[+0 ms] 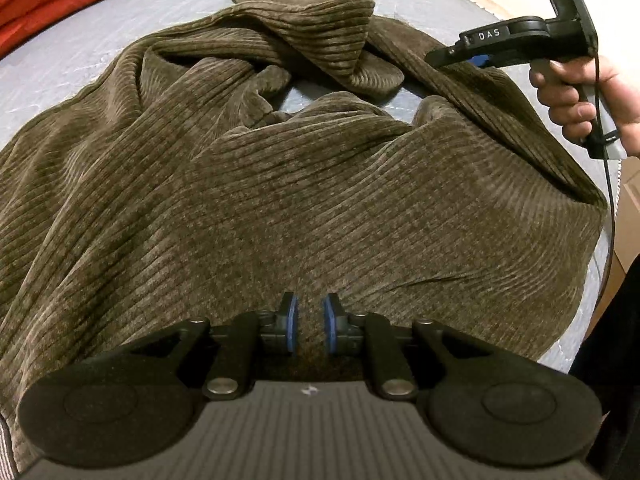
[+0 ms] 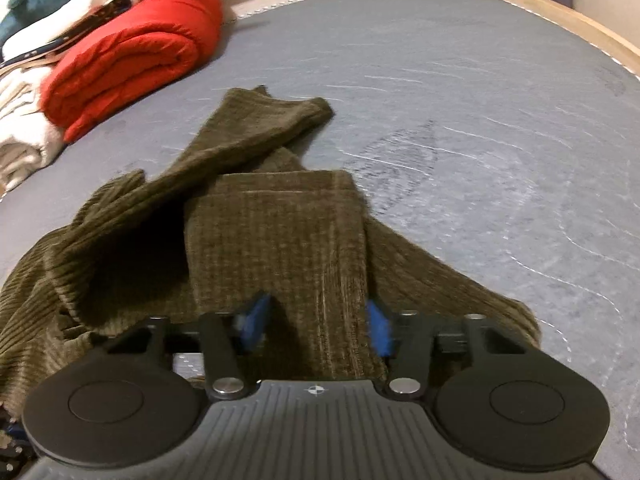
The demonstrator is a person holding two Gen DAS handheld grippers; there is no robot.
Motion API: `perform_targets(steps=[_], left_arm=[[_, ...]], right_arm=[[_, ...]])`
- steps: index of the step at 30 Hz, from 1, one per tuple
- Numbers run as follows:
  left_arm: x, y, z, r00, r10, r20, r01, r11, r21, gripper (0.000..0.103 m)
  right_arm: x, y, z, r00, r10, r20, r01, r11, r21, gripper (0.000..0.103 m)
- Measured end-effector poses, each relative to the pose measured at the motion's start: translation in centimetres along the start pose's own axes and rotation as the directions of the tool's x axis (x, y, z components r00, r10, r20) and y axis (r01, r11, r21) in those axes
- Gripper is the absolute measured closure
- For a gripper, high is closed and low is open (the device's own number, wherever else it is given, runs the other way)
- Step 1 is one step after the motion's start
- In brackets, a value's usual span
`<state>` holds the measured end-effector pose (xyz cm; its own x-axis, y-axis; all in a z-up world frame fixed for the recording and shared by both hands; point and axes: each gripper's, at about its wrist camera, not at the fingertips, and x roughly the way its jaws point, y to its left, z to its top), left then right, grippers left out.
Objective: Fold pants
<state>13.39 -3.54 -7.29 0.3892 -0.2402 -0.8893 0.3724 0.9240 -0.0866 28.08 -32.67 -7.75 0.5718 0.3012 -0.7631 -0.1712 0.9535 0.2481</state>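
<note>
The brown corduroy pants [image 1: 280, 184] lie crumpled on a grey mattress [image 1: 60, 68], legs bunched at the far side. My left gripper [image 1: 311, 326] sits low over the near part of the cloth, its blue pads a narrow gap apart with fabric between them. My right gripper [image 2: 316, 326] is open, its blue pads either side of a raised fold of a pant leg [image 2: 280, 232]. It also shows in the left wrist view [image 1: 436, 58], held by a hand at the pants' far right edge.
A folded red blanket [image 2: 128, 56] lies at the far left of the mattress [image 2: 480, 120], next to a pile of white and teal clothes [image 2: 24, 132]. A wooden bed frame [image 2: 560, 12] runs along the far edge.
</note>
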Motion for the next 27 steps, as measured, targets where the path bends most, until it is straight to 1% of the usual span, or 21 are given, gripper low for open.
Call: perform_targets(steps=[1,2,3,6,9,12,14,16,18,20,21,22,23,24,25,26,27], left_arm=[[-0.1,0.0,0.0,1.000,0.000,0.001,0.000,1.000,0.001,0.086],[-0.1,0.0,-0.1,1.000,0.001,0.002,-0.001,1.000,0.003,0.086],[-0.2,0.0,-0.1,1.000,0.003,0.003,-0.003,1.000,0.005,0.085],[0.0,-0.2,0.0,1.000,0.012,0.004,-0.012,1.000,0.009,0.084],[0.0,-0.3,0.0,1.000,0.020,0.005,-0.020,1.000,0.014,0.084],[0.0,-0.4,0.0,1.000,0.026,0.006,-0.026,1.000,0.011,0.084],[0.0,-0.4,0.0,1.000,0.029,0.005,-0.029,1.000,0.010,0.084],[-0.1,-0.4,0.0,1.000,0.031,0.003,-0.031,1.000,0.005,0.084],[0.1,-0.4,0.2,0.999,0.034,0.000,-0.034,0.999,0.002,0.084],[0.1,-0.5,0.3,0.999,0.043,-0.002,-0.043,0.999,0.000,0.083],[0.1,-0.6,0.4,0.999,0.049,-0.003,-0.049,0.999,0.000,0.083],[0.2,-0.8,0.4,0.999,0.054,-0.003,-0.054,0.999,0.003,0.083],[0.1,-0.9,0.4,0.998,0.059,-0.003,-0.059,0.998,0.008,0.082],[0.1,-1.0,0.4,0.998,0.059,-0.001,-0.059,0.998,0.011,0.082],[0.1,-1.1,0.4,0.999,0.051,0.002,-0.051,0.999,0.013,0.081],[0.1,-1.3,0.4,0.999,0.040,0.003,-0.041,0.999,0.015,0.080],[0.1,-1.4,0.5,0.999,0.040,0.001,-0.041,0.999,0.019,0.077]], right_arm=[[-0.1,0.2,0.0,1.000,0.008,0.000,-0.008,1.000,-0.014,0.081],[-0.2,0.5,0.0,1.000,0.007,0.002,-0.007,0.999,-0.033,0.087],[-0.4,0.7,0.0,1.000,0.008,0.006,-0.007,0.999,-0.051,0.091],[-1.3,0.6,-0.1,0.999,0.025,0.031,-0.023,0.998,-0.062,0.093],[-3.3,0.3,0.1,0.995,0.056,0.080,-0.052,0.997,-0.052,0.094],[-6.4,-0.6,0.6,0.983,0.093,0.159,-0.091,0.996,-0.019,0.095],[-8.9,-1.6,0.8,0.972,0.096,0.216,-0.099,0.995,0.006,0.095],[-11.5,-3.1,0.7,0.958,0.068,0.277,-0.082,0.996,0.039,0.095],[-14.4,-5.7,0.4,0.940,0.015,0.340,-0.057,0.992,0.112,0.095],[-17.4,-9.2,-0.5,0.913,-0.093,0.396,0.000,0.974,0.227,0.096],[-18.8,-11.0,-1.3,0.896,-0.167,0.411,0.043,0.954,0.295,0.096],[-20.2,-13.4,-2.6,0.870,-0.281,0.406,0.109,0.911,0.399,0.096],[-21.1,-15.3,-3.9,0.845,-0.388,0.367,0.178,0.853,0.491,0.096],[-21.6,-17.1,-5.3,0.819,-0.491,0.297,0.256,0.776,0.576,0.096],[-21.9,-19.1,-7.1,0.793,-0.579,0.189,0.336,0.675,0.657,0.096],[-21.7,-21.1,-8.9,0.787,-0.612,0.083,0.379,0.585,0.717,0.096],[-21.1,-23.0,-10.8,0.806,-0.592,-0.013,0.391,0.516,0.762,0.095]])
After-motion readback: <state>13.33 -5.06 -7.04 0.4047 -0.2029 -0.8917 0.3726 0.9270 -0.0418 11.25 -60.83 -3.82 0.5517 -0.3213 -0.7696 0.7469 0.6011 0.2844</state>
